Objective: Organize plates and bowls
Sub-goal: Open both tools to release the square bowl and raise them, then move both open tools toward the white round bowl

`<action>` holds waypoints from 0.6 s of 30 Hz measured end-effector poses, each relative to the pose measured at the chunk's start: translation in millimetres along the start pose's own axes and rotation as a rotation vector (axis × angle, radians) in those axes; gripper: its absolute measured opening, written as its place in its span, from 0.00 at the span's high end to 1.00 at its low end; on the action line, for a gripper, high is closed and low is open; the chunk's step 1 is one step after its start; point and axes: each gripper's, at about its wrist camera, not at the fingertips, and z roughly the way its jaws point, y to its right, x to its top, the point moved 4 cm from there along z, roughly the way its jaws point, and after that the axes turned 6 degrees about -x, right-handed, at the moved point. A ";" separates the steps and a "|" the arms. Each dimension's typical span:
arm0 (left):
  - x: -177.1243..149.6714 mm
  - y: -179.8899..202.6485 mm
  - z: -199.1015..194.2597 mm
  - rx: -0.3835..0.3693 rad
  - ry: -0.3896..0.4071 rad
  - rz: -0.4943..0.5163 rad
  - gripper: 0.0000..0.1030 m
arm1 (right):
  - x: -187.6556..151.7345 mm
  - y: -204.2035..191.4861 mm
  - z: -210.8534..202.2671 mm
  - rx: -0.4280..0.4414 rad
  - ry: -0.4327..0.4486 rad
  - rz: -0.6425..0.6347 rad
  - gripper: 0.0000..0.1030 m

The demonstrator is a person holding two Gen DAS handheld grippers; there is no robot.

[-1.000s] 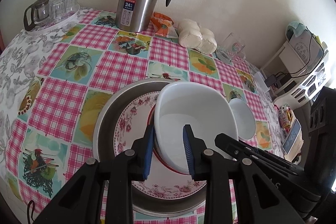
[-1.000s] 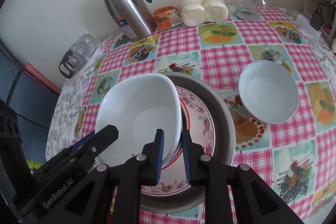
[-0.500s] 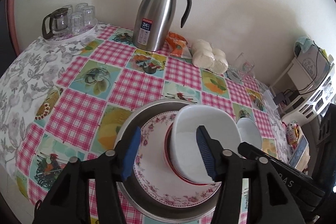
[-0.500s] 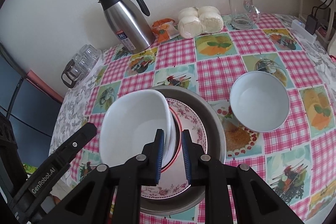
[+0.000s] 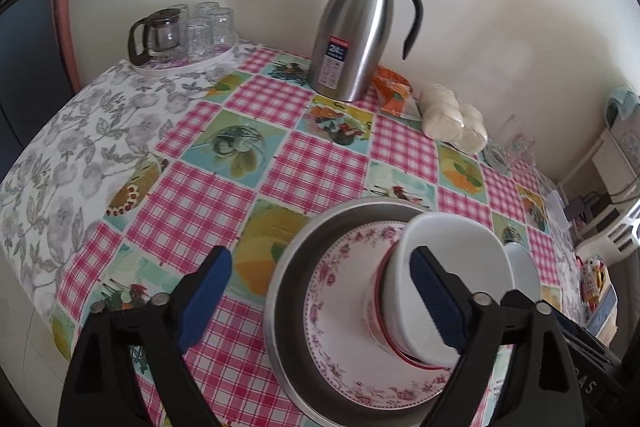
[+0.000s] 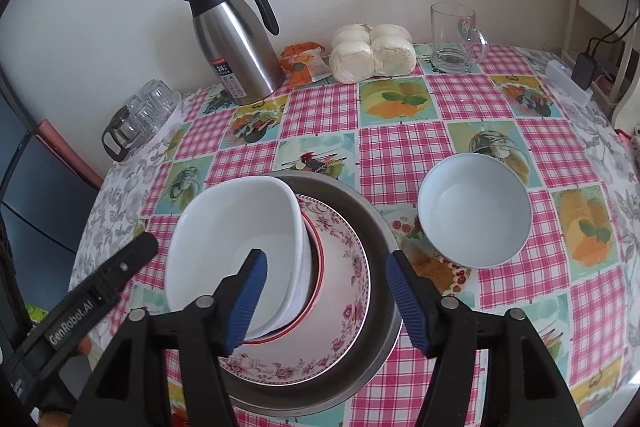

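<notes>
A white square bowl [image 5: 452,259] [image 6: 236,239] rests in a red-rimmed dish [image 6: 316,267]. The dish sits on a floral plate [image 5: 340,311] [image 6: 344,291] inside a round metal pan [image 5: 292,267] [image 6: 376,219]. A small round white bowl [image 6: 476,211] [image 5: 522,271] stands alone on the tablecloth to the right of the pan. My left gripper [image 5: 318,263] hovers over the pan's left side, jaws opening wide, its pads touching nothing. My right gripper [image 6: 326,261] is opening too. The square bowl's right rim lies between its fingers, but they do not press it.
A steel thermos jug [image 5: 360,27] [image 6: 236,39], an orange packet [image 5: 394,87], a bag of buns [image 6: 372,51] and a glass mug [image 6: 456,39] line the wall side. A tray of glasses with a small teapot [image 5: 180,35] sits far left. A power strip [image 6: 568,83] lies at the table's right edge.
Both grippers were shut on the white square bowl's rim, and both have let go and opened wide. The bowl now rests in the stack. The left gripper has pulled back and swung left.
</notes>
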 end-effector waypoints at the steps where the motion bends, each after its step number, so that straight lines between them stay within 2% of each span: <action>1: 0.4 -2.0 -0.9 0.007 0.007 -0.007 0.10 | 0.1 0.0 0.0 -0.002 0.004 -0.005 0.22; 6: 1.9 -6.5 -5.4 0.061 0.041 -0.011 0.08 | 0.3 2.2 -1.0 -0.004 0.016 -0.008 0.14; 10: 0.9 -10.0 -4.6 0.085 0.035 -0.028 0.04 | 0.1 4.6 -2.1 -0.009 0.025 -0.009 0.04; 18: 0.2 -19.3 -9.5 0.126 0.052 -0.101 0.04 | -0.1 15.3 -5.4 -0.016 0.044 0.001 0.00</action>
